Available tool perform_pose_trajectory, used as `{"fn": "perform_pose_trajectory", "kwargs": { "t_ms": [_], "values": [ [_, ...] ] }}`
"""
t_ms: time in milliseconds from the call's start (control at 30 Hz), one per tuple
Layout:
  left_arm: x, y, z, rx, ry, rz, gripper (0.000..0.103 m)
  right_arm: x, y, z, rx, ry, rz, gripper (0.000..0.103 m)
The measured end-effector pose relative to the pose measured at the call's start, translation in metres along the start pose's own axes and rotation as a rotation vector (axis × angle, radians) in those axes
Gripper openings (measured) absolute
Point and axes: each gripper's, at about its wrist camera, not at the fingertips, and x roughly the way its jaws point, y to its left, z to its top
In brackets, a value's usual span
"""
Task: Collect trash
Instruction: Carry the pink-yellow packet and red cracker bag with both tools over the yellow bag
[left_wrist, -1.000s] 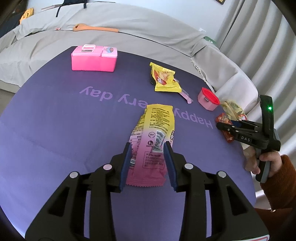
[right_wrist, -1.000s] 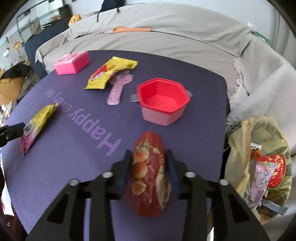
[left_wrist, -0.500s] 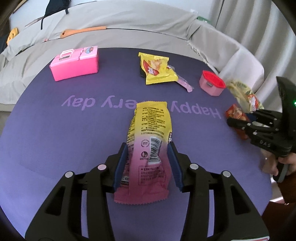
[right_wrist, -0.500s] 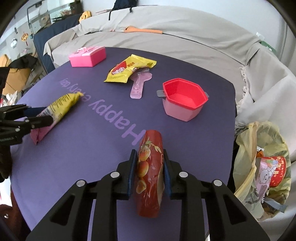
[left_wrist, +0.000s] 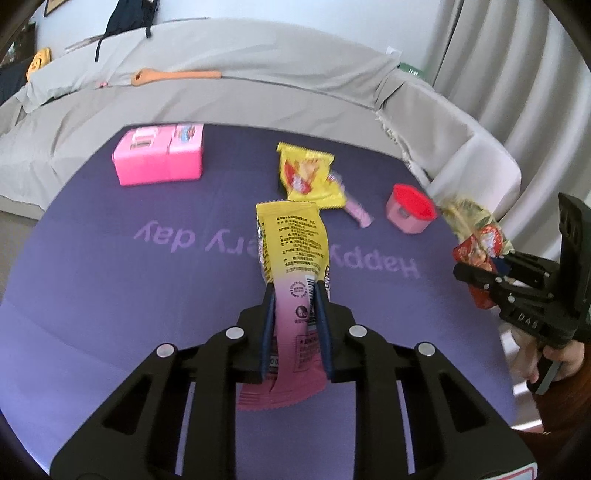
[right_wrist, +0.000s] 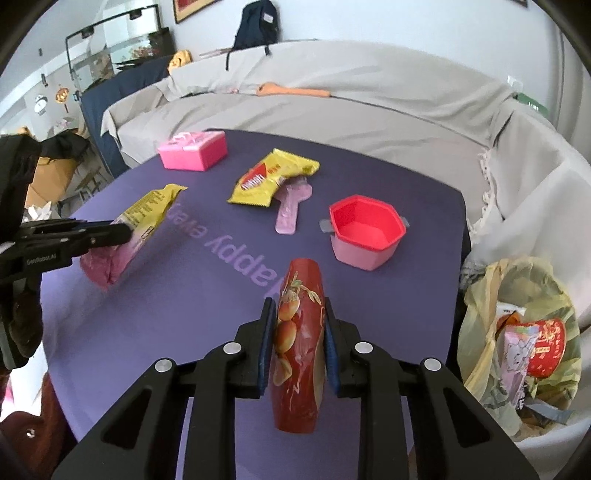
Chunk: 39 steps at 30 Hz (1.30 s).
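Observation:
My left gripper (left_wrist: 294, 295) is shut on a yellow-and-pink snack wrapper (left_wrist: 293, 251) and holds it lifted above the purple table (left_wrist: 92, 277). It also shows in the right wrist view (right_wrist: 136, 225). My right gripper (right_wrist: 299, 310) is shut on a red snack packet (right_wrist: 299, 339) held above the table's right side; the packet also shows in the left wrist view (left_wrist: 476, 266). A yellow wrapper (right_wrist: 273, 177) lies on the table beyond. A yellowish trash bag (right_wrist: 517, 332) with wrappers inside sits off the table's right edge.
A pink box (left_wrist: 160, 158) stands at the far left of the table. A red-and-pink cup (right_wrist: 365, 232) and a pink spoon-like piece (right_wrist: 291, 206) lie near the yellow wrapper. A grey covered sofa (right_wrist: 369, 103) wraps around behind the table.
My left gripper closed on the yellow-and-pink wrapper and lifted it off the table. My right gripper tightened on the red packet and raised it.

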Motion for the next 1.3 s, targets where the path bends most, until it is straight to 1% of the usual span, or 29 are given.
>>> {"fn": "perform_pose_trajectory", "kwargs": {
  "t_ms": [167,333,433,567,633,667,767,867,933,1067,1100,1233,1300],
  "values": [
    [-0.025,-0.029,0.020,0.033,-0.067,-0.020,0.019,-0.030,-0.003,0.008,-0.012,-0.069,-0.008,0.023],
    [-0.042,-0.073,0.041,0.103,-0.116,-0.029,0.019,-0.071,-0.026,0.013,0.014,-0.161,-0.035,0.023],
    [-0.044,-0.103,0.053,0.139,-0.130,-0.047,0.019,-0.095,-0.047,0.011,0.043,-0.211,-0.059,0.023],
    [-0.037,-0.148,0.066,0.191,-0.147,-0.093,0.019,-0.122,-0.082,0.000,0.100,-0.258,-0.103,0.023],
    [-0.028,-0.170,0.073,0.197,-0.147,-0.152,0.019,-0.133,-0.101,-0.009,0.123,-0.270,-0.135,0.023],
    [-0.019,-0.182,0.078,0.191,-0.137,-0.198,0.019,-0.137,-0.110,-0.014,0.131,-0.273,-0.155,0.023],
    [0.009,-0.213,0.087,0.185,-0.110,-0.286,0.019,-0.153,-0.142,-0.029,0.158,-0.284,-0.230,0.023],
    [0.044,-0.246,0.096,0.197,-0.069,-0.344,0.019,-0.163,-0.177,-0.043,0.195,-0.288,-0.310,0.023],
    [0.071,-0.268,0.098,0.204,-0.025,-0.374,0.019,-0.165,-0.199,-0.050,0.226,-0.282,-0.337,0.023],
    [0.123,-0.307,0.098,0.222,0.063,-0.413,0.019,-0.160,-0.237,-0.062,0.275,-0.257,-0.376,0.023],
    [0.130,-0.311,0.097,0.226,0.073,-0.418,0.019,-0.158,-0.247,-0.066,0.289,-0.250,-0.381,0.023],
    [0.174,-0.340,0.093,0.238,0.134,-0.428,0.020,-0.150,-0.267,-0.075,0.333,-0.233,-0.381,0.023],
    [0.189,-0.345,0.092,0.219,0.153,-0.431,0.023,-0.141,-0.273,-0.078,0.350,-0.217,-0.375,0.023]
  ]
}}
